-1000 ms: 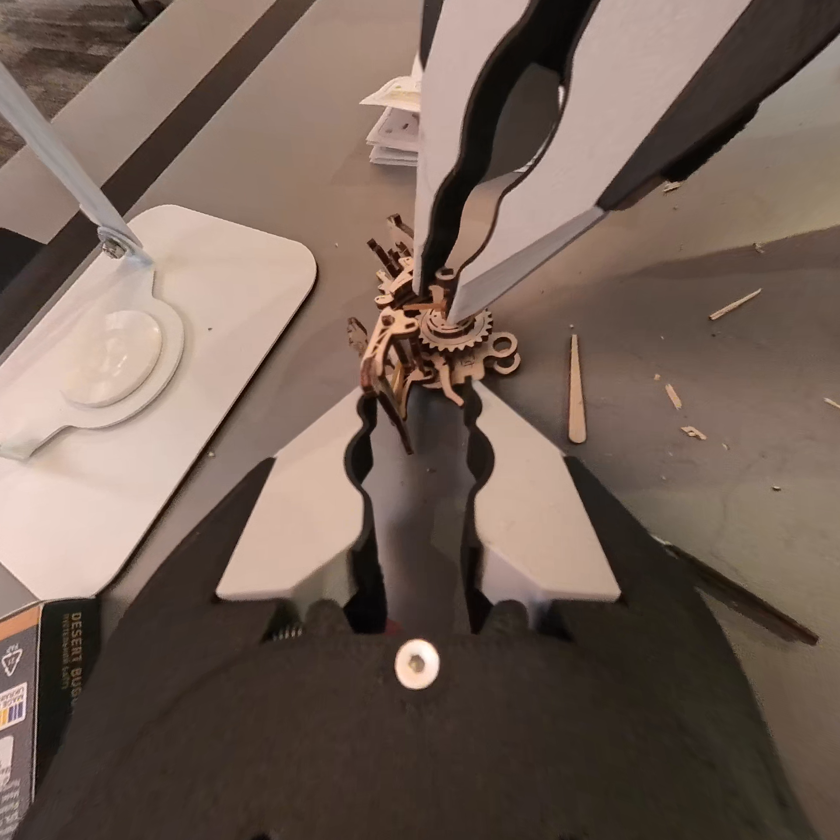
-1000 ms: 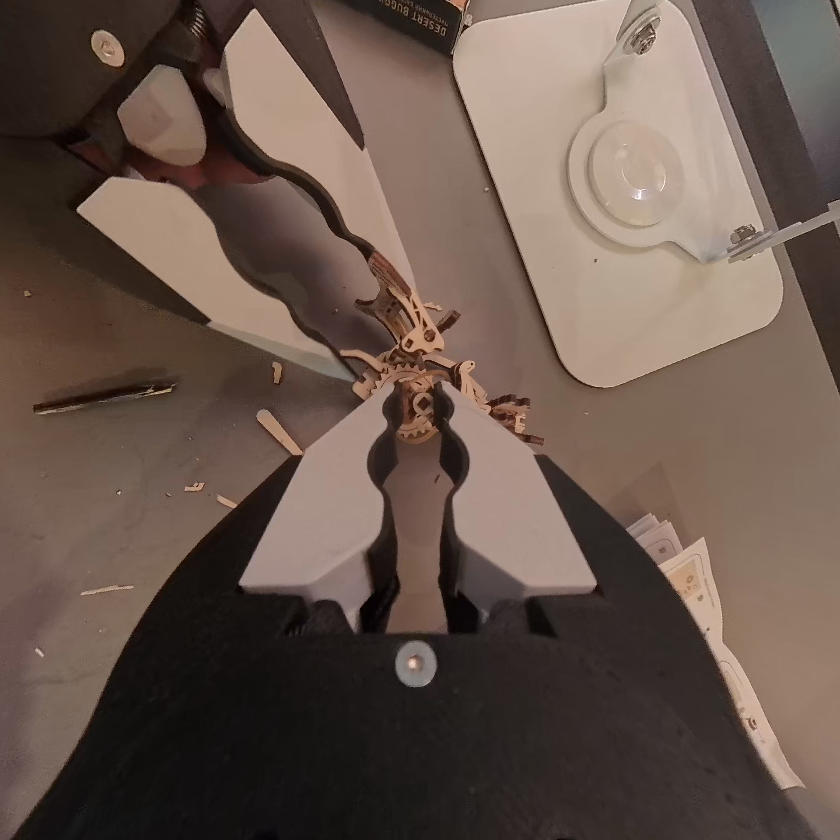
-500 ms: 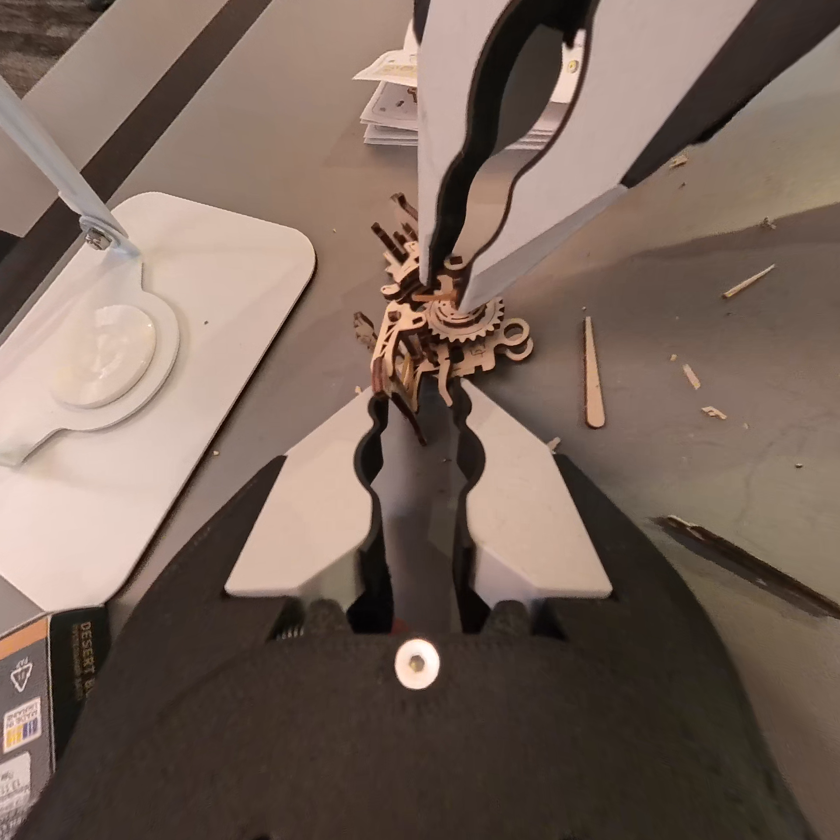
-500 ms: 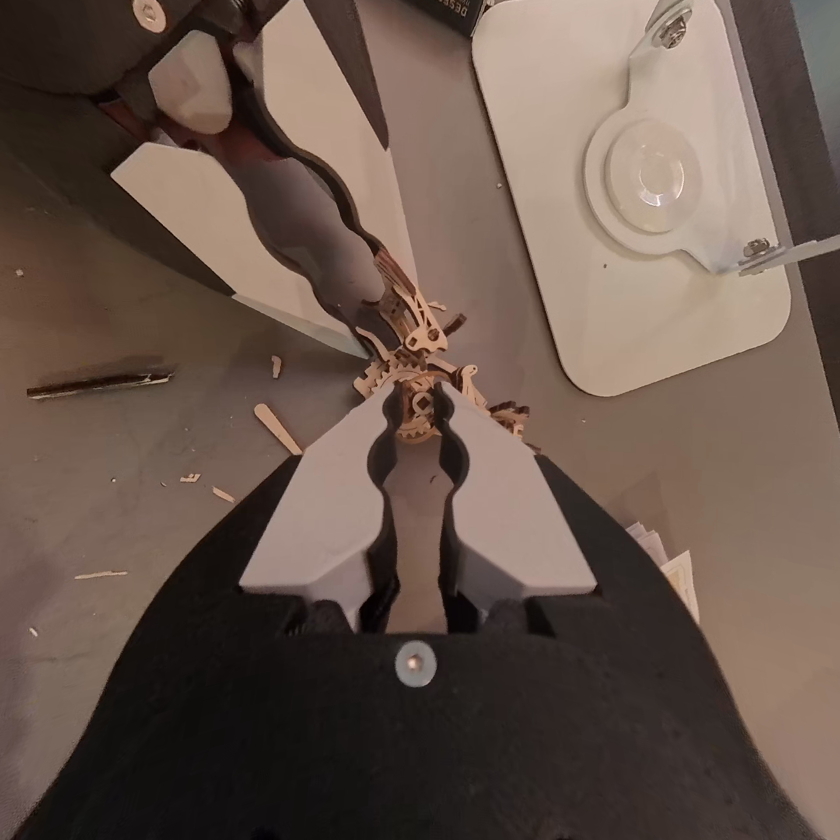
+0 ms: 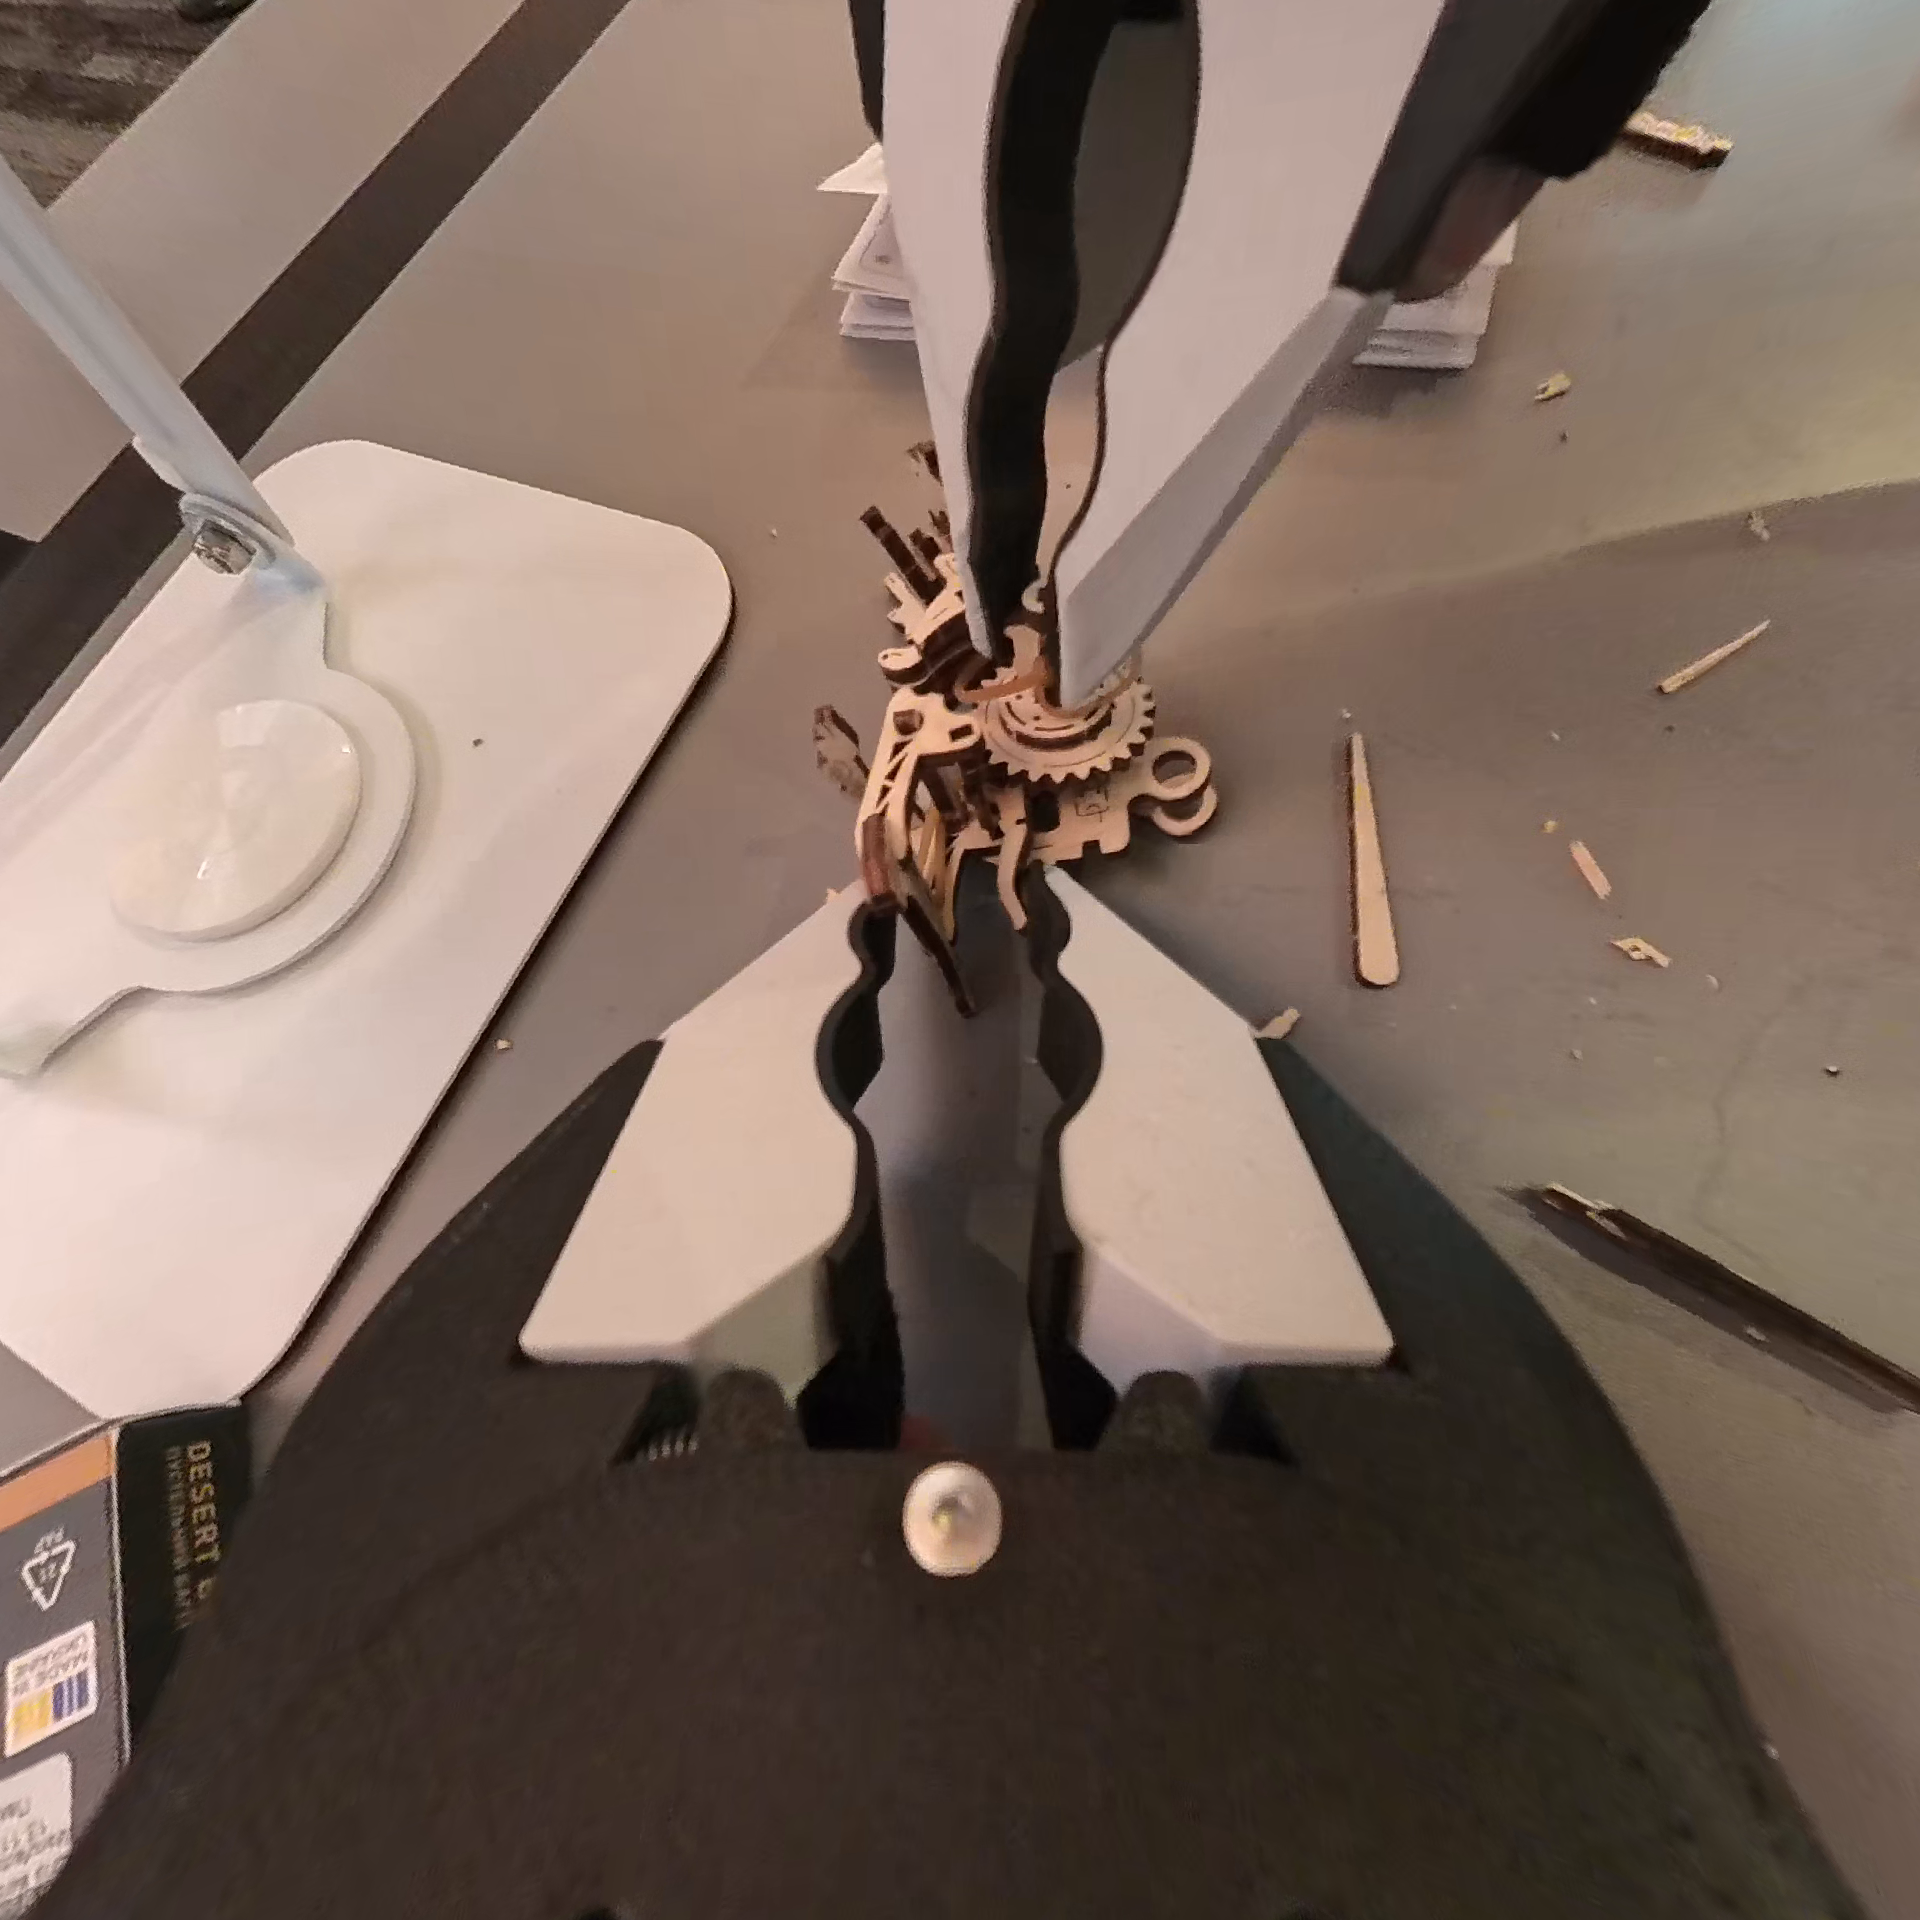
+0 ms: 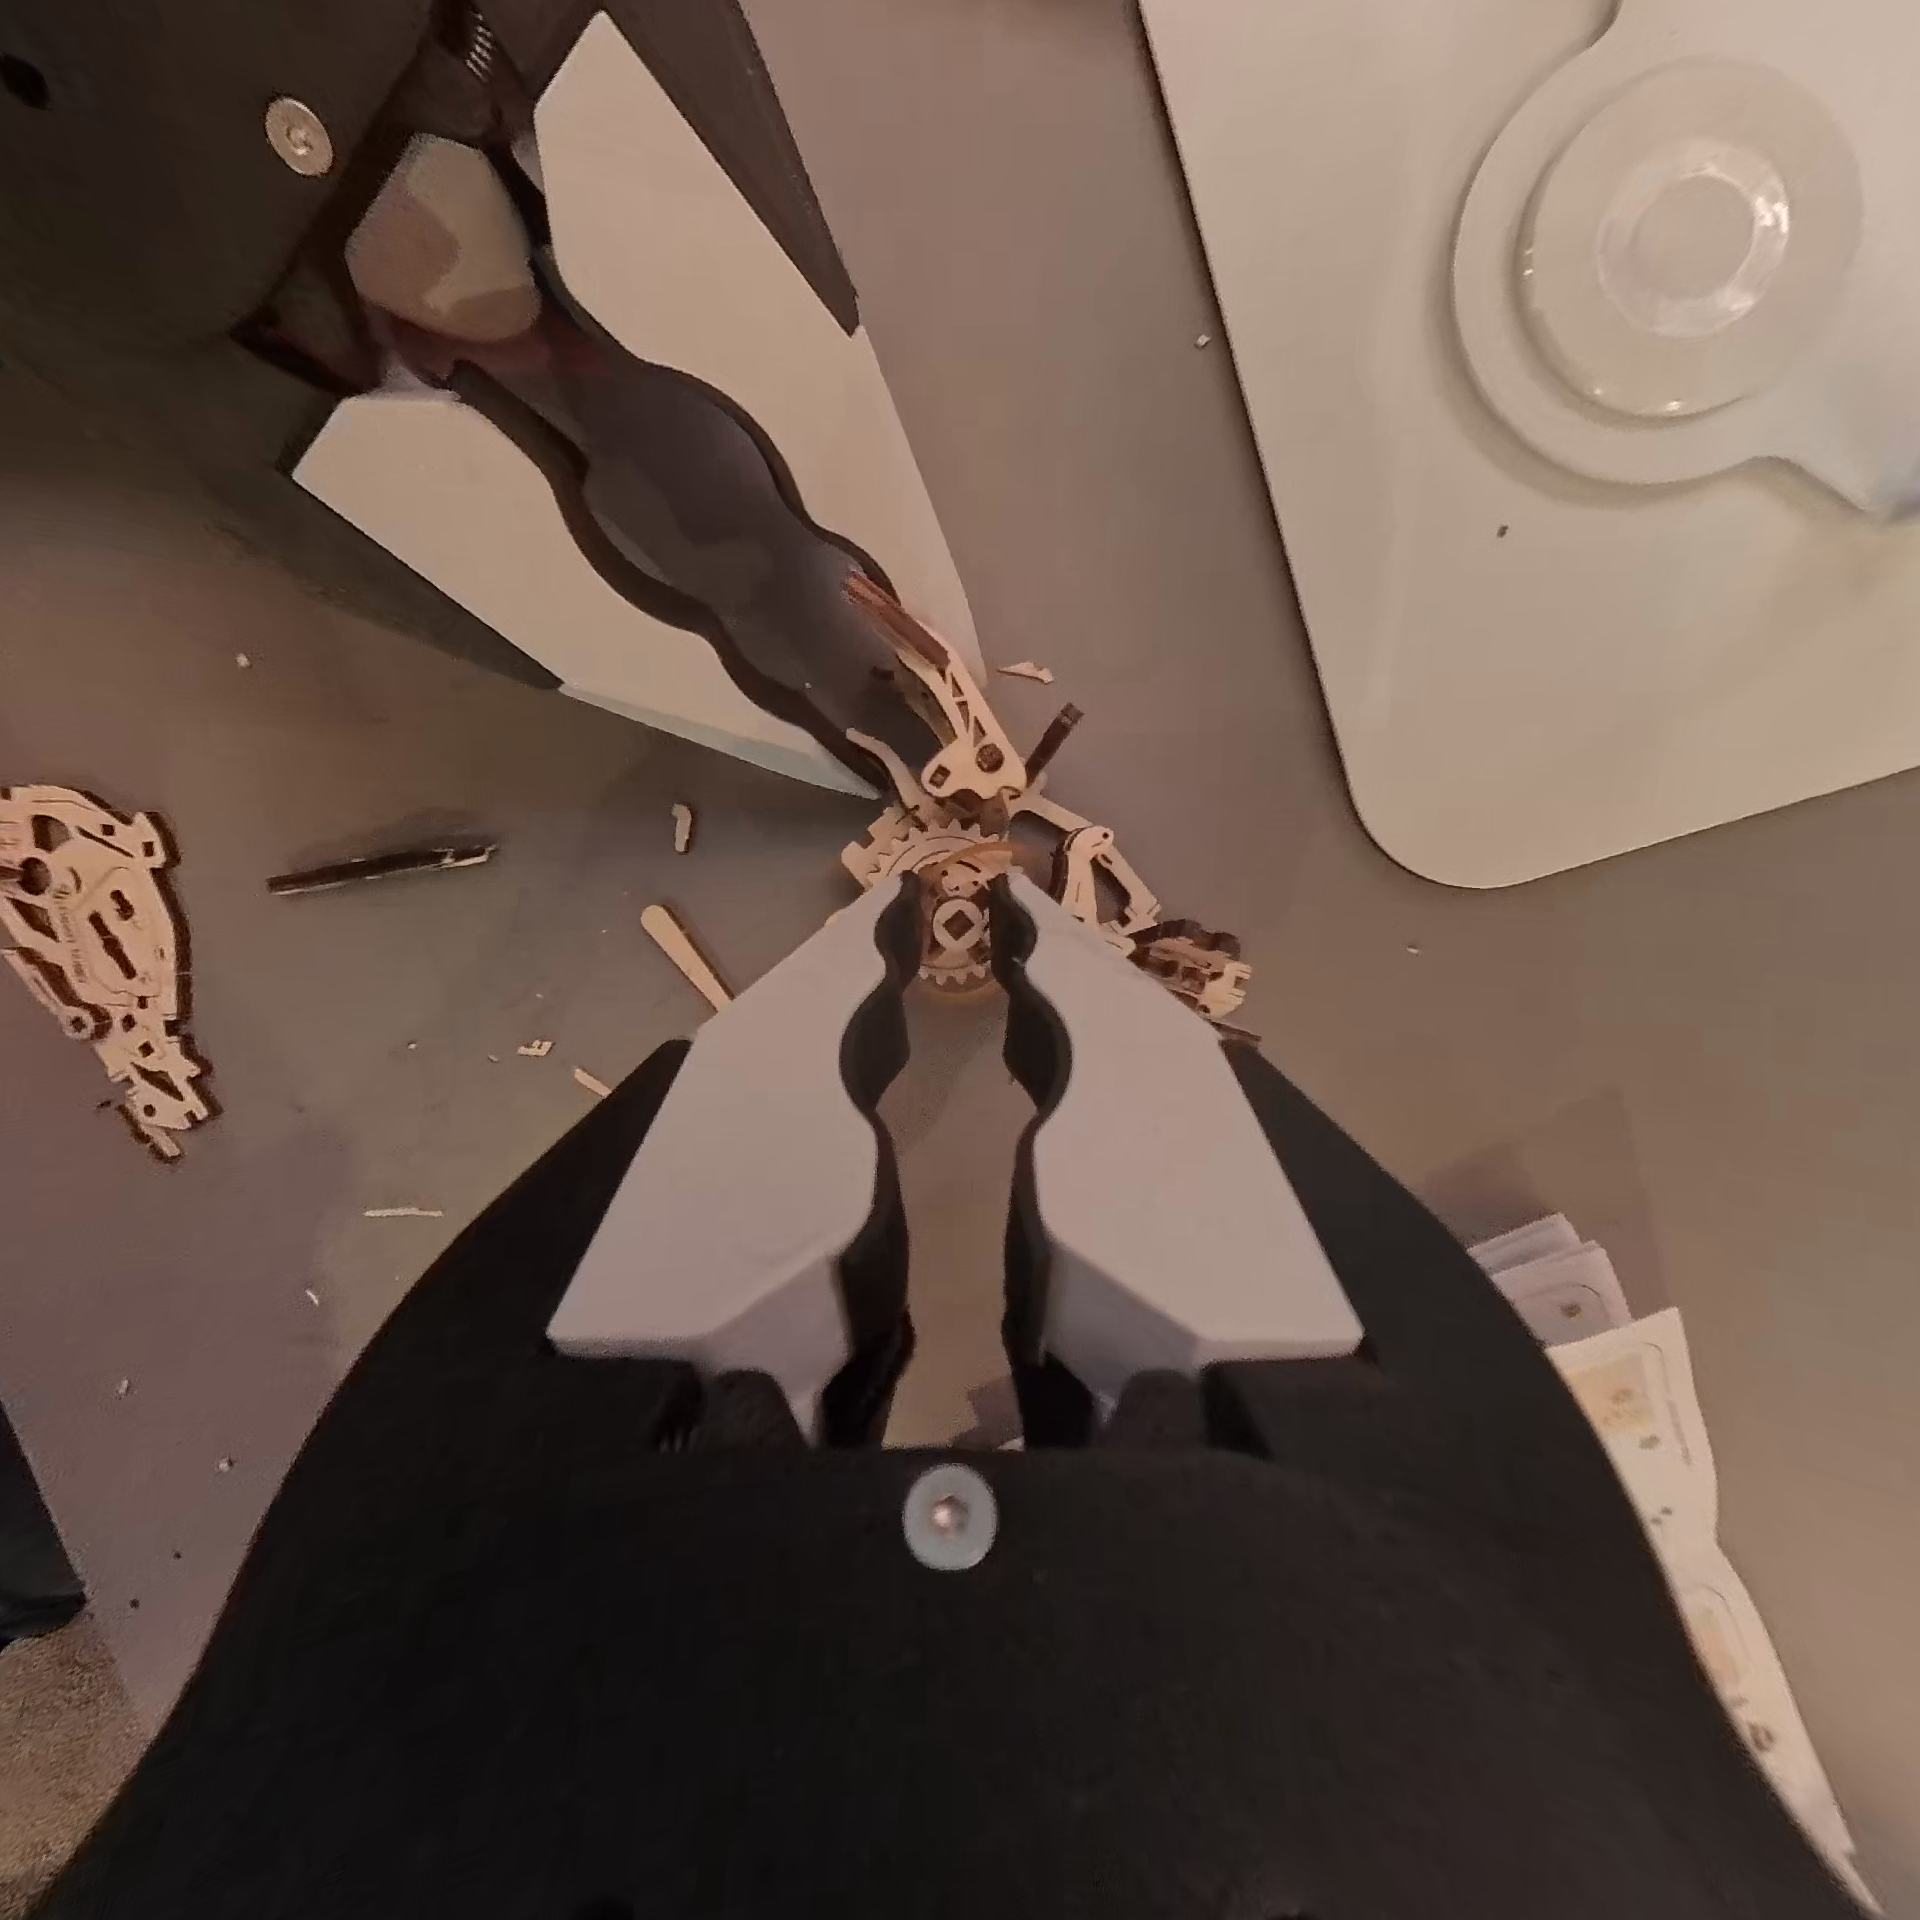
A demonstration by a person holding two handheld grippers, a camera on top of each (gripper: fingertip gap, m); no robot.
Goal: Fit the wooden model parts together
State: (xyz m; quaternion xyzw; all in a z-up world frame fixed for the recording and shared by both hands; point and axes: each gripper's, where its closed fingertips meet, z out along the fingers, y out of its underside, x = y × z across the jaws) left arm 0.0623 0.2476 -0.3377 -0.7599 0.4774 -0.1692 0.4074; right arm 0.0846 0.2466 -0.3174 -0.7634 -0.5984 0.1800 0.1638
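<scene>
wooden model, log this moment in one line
model: on table, part-built | left gripper: at the frame end | right gripper: tips at the gear hub | loose stick: beside

- Table point(image 5: 1558, 468): grey, matte top, lit warm from above, with a broad shadow across its right side in the left wrist view
- Dark band point(image 5: 343, 249): ran diagonally along the tabletop at upper left, paler surface beyond it
- Floor point(image 5: 62, 73): dark, patterned carpet showed in the far upper-left corner
- Lamp base point(image 5: 499, 727): white, flat, round-cornered plate on the table, bearing a raised round disc point(image 5: 239, 821)
- Lamp arm point(image 5: 114, 364): pale metal bar rose slanting from a bolted bracket on the base
- Stack of papers point(image 6: 1621, 1382): white sheets lay at the table's edge
</scene>
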